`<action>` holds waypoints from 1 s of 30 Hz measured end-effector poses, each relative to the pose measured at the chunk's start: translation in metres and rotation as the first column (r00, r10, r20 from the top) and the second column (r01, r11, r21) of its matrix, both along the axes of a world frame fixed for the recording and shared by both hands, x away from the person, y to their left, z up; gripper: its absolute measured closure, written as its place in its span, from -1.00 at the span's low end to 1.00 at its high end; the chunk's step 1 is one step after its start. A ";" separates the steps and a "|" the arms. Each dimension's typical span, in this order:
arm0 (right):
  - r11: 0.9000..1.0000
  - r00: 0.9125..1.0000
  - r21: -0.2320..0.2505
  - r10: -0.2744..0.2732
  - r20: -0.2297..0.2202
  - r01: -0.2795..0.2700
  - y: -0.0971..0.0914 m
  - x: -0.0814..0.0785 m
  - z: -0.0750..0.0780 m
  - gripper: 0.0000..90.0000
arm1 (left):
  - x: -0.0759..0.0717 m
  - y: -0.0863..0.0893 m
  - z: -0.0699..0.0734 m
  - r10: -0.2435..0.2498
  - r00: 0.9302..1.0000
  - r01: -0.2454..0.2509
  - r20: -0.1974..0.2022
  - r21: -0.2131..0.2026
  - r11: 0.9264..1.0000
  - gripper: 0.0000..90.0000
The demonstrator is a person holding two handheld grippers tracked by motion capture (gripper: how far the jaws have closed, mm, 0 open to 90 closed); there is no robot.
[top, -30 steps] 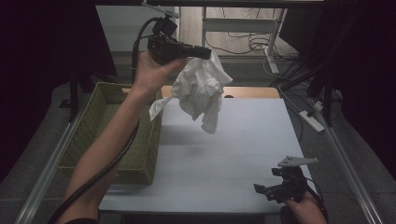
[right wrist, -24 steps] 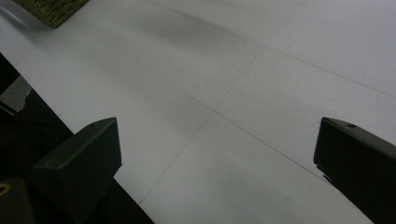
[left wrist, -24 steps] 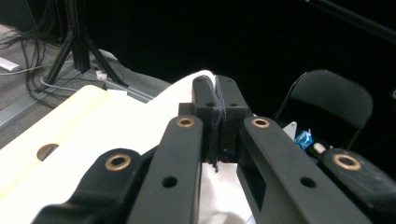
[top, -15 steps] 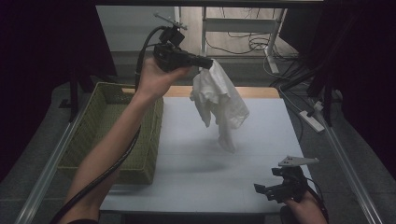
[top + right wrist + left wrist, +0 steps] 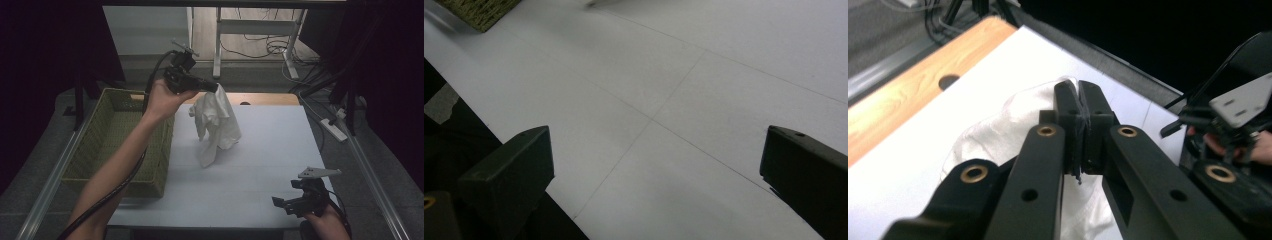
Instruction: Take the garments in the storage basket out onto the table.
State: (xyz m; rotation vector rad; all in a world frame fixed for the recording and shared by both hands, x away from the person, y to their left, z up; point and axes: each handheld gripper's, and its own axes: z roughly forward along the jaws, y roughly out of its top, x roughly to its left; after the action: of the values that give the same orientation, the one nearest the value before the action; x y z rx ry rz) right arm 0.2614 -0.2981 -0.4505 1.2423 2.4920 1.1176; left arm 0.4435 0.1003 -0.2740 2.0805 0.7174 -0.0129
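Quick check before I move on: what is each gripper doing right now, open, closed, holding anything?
Left gripper: closed on the white cloth, which hangs down to the table.
Right gripper: open, holding nothing.

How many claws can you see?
2. The left claw is up over the table's far side, pinching a white cloth. The right claw is low at the near right corner, open, holding nothing.
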 end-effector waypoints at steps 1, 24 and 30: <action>1.000 1.000 0.001 0.000 -0.001 0.000 0.000 0.000 0.000 -0.98 | 0.002 -0.001 -0.010 0.001 1.000 -0.001 -0.012 0.011 1.000 0.95; 1.000 1.000 0.007 -0.011 0.007 0.011 -0.001 -0.001 0.000 -0.98 | 0.011 -0.027 -0.095 0.022 0.997 -0.014 -0.069 0.125 0.992 0.92; 1.000 0.999 -0.001 -0.020 0.040 0.020 -0.001 -0.003 0.002 -0.98 | 0.012 -0.033 -0.116 0.037 0.997 -0.023 -0.075 0.174 0.985 0.91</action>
State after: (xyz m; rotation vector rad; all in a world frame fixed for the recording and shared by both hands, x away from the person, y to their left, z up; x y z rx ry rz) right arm 0.2583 -0.2987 -0.4485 1.2289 2.4457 1.1245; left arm 0.4559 0.0671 -0.3904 2.2441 0.8222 -0.0152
